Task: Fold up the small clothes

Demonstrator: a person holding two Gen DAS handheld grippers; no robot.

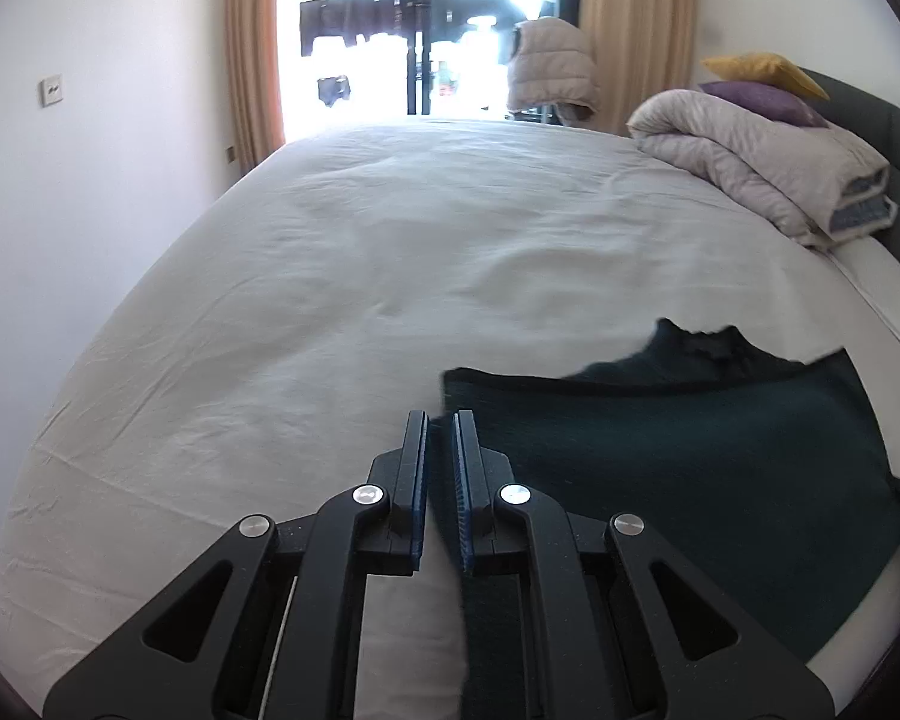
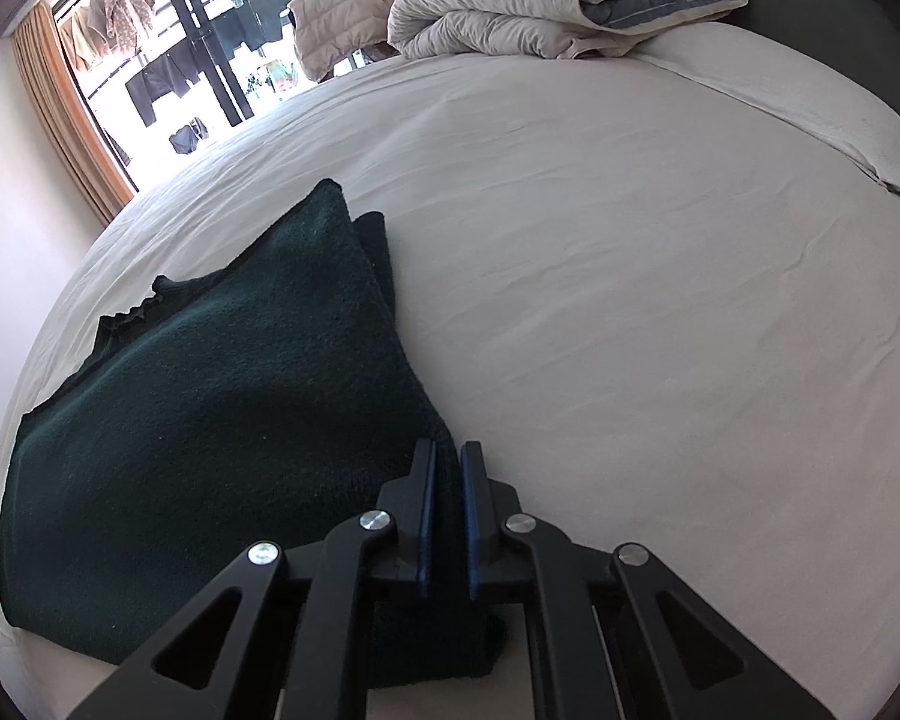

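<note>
A dark green knit garment (image 1: 690,450) lies partly folded on the white bed sheet (image 1: 360,276), near the bed's front edge. My left gripper (image 1: 440,420) is shut on the garment's left edge, with dark cloth between the blue pads. In the right wrist view the same garment (image 2: 210,420) spreads to the left, with a folded layer on top. My right gripper (image 2: 448,450) is shut on its right edge, with the knit cloth pinched between the pads.
A rolled grey duvet (image 1: 762,162) with purple and yellow pillows lies at the head of the bed; it also shows in the right wrist view (image 2: 540,6). A white pillow (image 2: 810,102) lies at right. A bright balcony door (image 1: 414,30) stands beyond the bed. White wall at left.
</note>
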